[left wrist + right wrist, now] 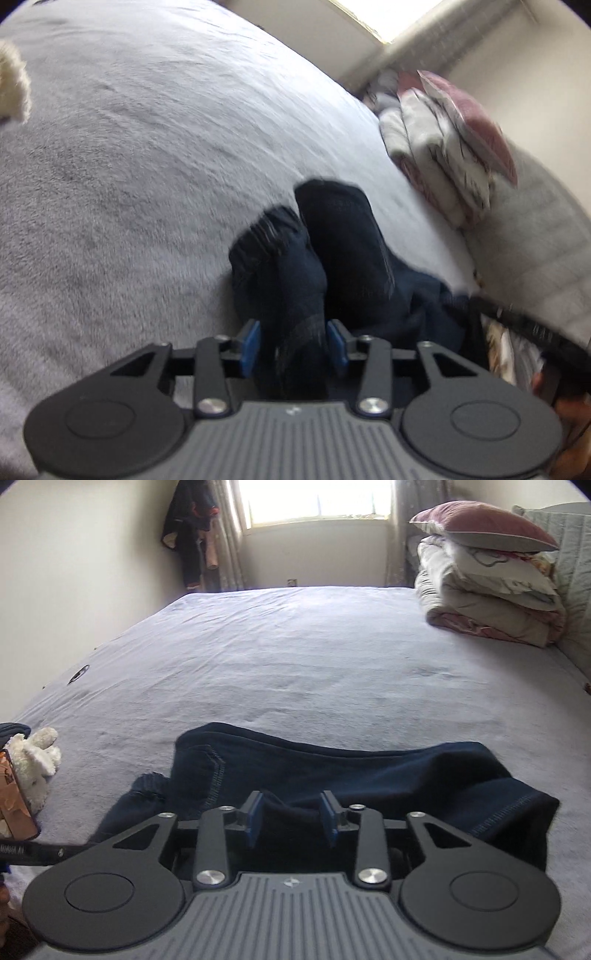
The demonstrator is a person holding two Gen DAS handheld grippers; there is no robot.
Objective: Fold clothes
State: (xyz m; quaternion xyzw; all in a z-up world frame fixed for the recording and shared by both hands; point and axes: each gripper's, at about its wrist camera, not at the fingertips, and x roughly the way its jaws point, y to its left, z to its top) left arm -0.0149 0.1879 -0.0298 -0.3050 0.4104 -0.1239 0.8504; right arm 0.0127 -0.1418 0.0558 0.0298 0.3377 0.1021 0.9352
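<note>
A dark navy garment (332,771) lies spread on the grey bed (295,664), its stitched hem towards the right. My right gripper (291,819) hovers over its near edge, jaws parted, and a fold of the cloth sits between the blue pads (255,819) without being pinched. In the left wrist view, a bunched part of the same garment (332,251), with a ribbed cuff, rises from the bed. It passes between the pads (249,343) of my left gripper (293,345), whose jaws stand apart, loose around the cloth.
Folded bedding and a pink pillow (487,576) are stacked at the far right by the headboard. A white plush toy (35,760) and a patterned box (14,797) sit at the left bed edge. Clothes (192,528) hang beside the window.
</note>
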